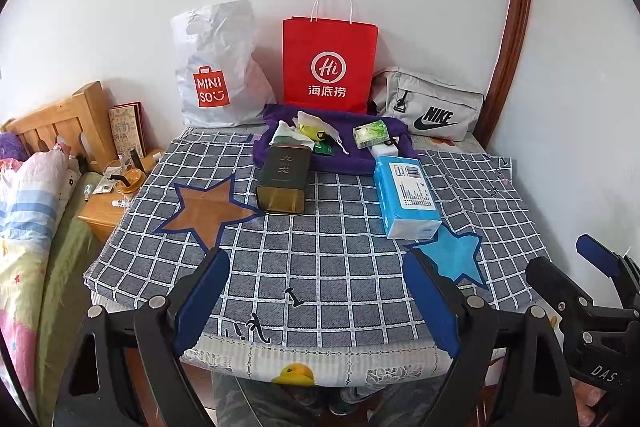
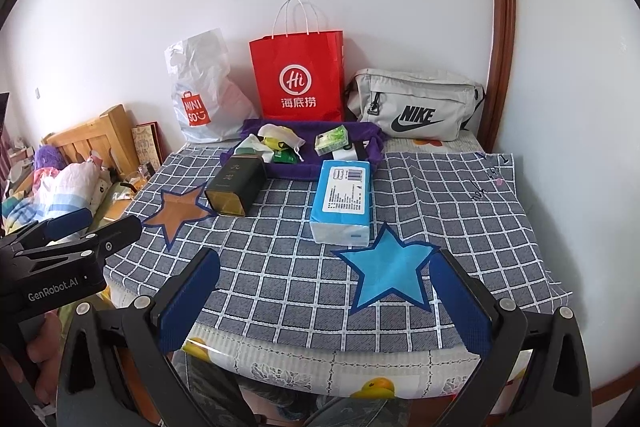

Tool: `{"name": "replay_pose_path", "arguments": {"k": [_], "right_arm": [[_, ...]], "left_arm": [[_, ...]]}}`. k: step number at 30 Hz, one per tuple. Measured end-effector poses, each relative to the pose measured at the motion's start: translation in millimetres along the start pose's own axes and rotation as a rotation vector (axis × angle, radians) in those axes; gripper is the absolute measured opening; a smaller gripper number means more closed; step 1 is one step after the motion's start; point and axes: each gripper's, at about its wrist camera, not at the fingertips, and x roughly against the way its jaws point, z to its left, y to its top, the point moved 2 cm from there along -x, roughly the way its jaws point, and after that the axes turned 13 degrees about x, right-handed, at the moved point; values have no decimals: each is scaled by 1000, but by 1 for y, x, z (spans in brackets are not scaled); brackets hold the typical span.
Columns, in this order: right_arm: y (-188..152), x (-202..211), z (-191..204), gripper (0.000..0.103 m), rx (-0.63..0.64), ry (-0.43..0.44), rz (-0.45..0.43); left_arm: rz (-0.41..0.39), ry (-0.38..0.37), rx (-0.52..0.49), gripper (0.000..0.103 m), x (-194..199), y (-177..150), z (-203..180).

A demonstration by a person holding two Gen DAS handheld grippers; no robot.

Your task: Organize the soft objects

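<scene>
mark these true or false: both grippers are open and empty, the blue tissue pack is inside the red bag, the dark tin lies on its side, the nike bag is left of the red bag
1. Both the left gripper and the right gripper are open and empty. True.
2. The blue tissue pack is inside the red paper bag. False: it lies on the checked cloth.
3. The dark tin lies on its side. True.
4. The grey Nike bag stands left of the red paper bag. False: it is on its right; the white Miniso bag is on the left.

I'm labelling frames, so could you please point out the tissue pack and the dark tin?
tissue pack [image 2: 344,197]: right wrist view, printed top face.
dark tin [image 1: 285,175]: left wrist view, lettered side.
</scene>
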Motion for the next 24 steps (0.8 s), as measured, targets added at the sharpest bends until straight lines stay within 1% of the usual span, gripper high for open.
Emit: {"name": "replay_pose_path", "arguments": {"k": [24], "right_arm": [[-2, 5, 0, 103, -5, 3, -15]], "left_arm": [[7, -5, -5, 88, -2, -1, -2]]}}
